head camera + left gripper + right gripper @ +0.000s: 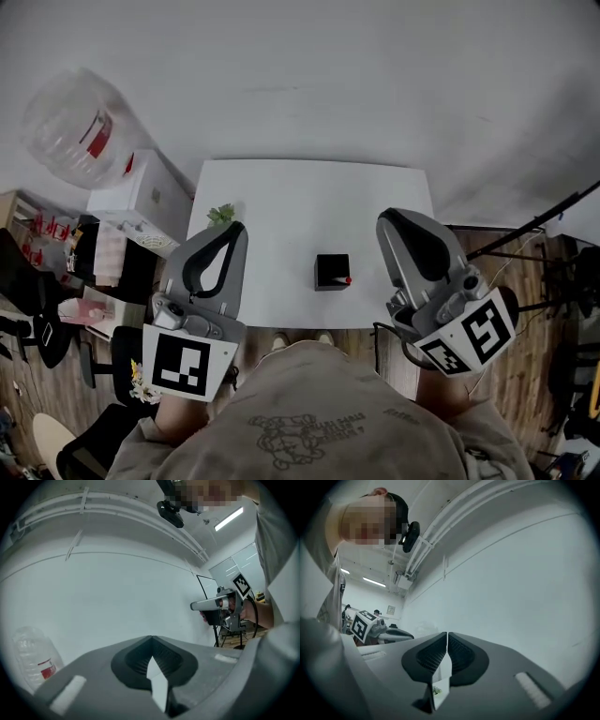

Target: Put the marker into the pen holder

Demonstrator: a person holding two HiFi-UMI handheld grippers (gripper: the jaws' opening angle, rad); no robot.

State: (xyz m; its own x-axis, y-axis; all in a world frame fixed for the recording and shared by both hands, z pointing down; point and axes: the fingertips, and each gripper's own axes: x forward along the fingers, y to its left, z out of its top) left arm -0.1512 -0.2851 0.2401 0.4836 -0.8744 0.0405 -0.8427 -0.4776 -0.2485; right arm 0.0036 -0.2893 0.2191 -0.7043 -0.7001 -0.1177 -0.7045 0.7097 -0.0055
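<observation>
**Marker** (348, 280) — only a red tip shows, touching the right edge of the black pen holder (331, 271); whether it sits inside cannot be told. The pen holder stands on the white table (281, 187), near the table's front edge. To the left of the holder is the left gripper (233, 226), its jaws clenched tip to tip with nothing between them. To the right of the holder is the right gripper (388, 218), its jaws likewise pressed together and empty. Both grippers are well apart from the holder and point away from the person, toward the wall. Beyond the holder and to its left, a small green thing (221, 215) lies at the table's edge. Farther left, off the table, is a clear plastic bottle (80, 131).
</observation>
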